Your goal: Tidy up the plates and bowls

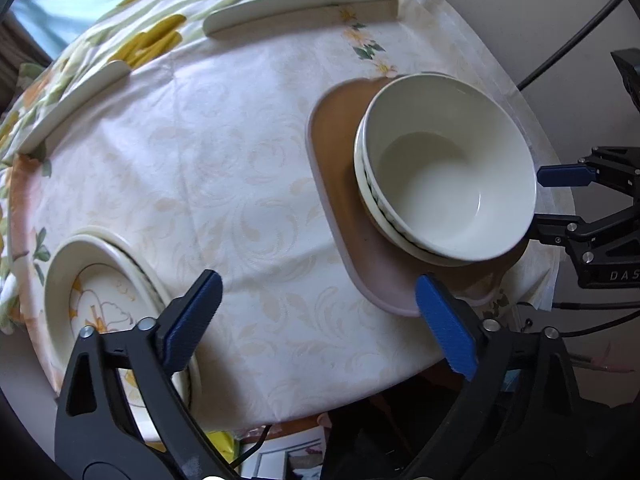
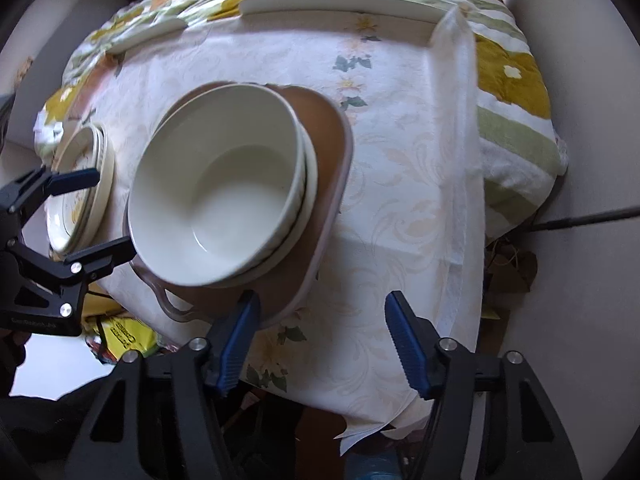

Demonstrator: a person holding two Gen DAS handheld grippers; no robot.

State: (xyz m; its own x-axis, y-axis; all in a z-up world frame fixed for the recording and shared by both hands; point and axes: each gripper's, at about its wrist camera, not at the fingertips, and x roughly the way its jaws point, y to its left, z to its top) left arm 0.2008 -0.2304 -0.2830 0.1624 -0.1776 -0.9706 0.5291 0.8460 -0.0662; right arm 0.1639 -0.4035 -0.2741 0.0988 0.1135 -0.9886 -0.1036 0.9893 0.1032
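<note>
A stack of white bowls sits on a brown tray at the table's right side; it also shows in the right wrist view on the tray. A stack of flower-patterned plates lies at the front left, also seen in the right wrist view. My left gripper is open and empty above the tablecloth between plates and tray. My right gripper is open and empty at the table's front edge, just right of the tray. Each gripper shows in the other's view, the right, the left.
A pale patterned tablecloth covers the round table. Two long white plates lie at the far edge on a floral cloth. A folded floral blanket lies to the right. Cables and clutter sit below the table edge.
</note>
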